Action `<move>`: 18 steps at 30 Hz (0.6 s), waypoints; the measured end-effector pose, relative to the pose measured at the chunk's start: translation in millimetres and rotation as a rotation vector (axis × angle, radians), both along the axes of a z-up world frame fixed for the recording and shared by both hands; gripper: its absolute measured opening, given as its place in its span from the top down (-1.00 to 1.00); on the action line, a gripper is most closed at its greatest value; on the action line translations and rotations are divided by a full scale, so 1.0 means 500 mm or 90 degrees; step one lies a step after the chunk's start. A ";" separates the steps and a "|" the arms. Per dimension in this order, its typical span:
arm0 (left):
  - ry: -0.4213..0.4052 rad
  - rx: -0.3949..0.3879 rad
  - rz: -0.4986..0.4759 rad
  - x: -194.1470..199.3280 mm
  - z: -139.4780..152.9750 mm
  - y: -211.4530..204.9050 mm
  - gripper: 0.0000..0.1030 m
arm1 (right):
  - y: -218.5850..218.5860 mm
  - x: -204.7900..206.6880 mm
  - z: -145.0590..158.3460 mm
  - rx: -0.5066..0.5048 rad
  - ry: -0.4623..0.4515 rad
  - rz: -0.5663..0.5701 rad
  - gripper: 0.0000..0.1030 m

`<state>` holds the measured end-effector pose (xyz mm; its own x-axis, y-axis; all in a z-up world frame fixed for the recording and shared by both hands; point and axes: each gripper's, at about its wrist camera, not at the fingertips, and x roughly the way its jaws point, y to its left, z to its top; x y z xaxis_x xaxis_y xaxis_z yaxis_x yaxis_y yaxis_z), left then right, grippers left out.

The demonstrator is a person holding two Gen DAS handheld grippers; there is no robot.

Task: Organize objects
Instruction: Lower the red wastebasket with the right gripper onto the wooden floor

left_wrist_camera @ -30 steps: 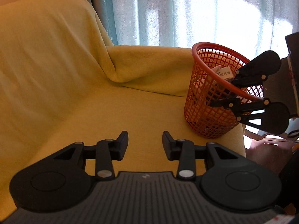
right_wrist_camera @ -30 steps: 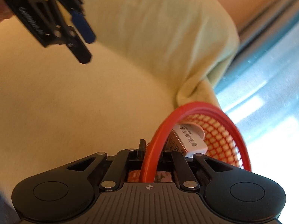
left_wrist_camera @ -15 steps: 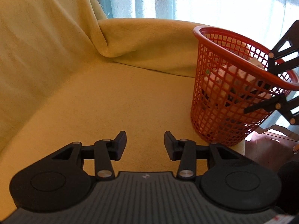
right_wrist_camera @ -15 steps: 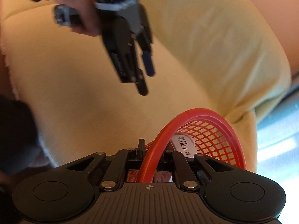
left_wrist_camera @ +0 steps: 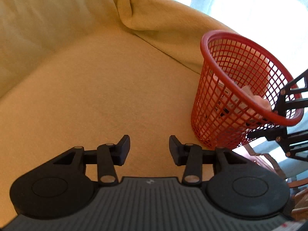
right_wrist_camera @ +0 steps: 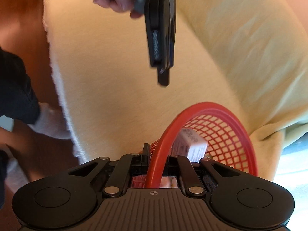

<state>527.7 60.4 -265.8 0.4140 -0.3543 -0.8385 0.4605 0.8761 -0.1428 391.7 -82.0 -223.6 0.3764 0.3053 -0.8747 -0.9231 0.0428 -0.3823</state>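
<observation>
right gripper clamped on the rim of the red basket, likely to carry or reposition it | basket sits at the sofa seat's edge, white box inside | left gripper open, empty, over the seat
</observation>
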 end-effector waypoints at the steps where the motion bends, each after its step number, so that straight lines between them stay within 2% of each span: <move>1: 0.002 0.000 0.013 -0.006 0.013 0.002 0.25 | -0.002 -0.004 0.006 -0.002 0.010 0.001 0.92; 7: -0.002 0.033 0.061 -0.049 0.066 -0.021 0.25 | -0.029 -0.012 0.010 -0.027 0.030 0.037 0.91; 12: -0.015 0.049 0.102 -0.124 0.112 -0.048 0.25 | -0.056 -0.100 0.021 -0.049 0.026 0.080 0.91; 18: -0.005 0.038 0.150 -0.232 0.143 -0.079 0.25 | -0.099 -0.187 0.037 -0.071 0.025 0.106 0.91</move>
<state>411.5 21.0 -194.4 0.4857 -0.1975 -0.8515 0.2434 0.9662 -0.0853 298.4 -131.3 -205.3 0.2946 0.2612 -0.9192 -0.9280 -0.1516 -0.3405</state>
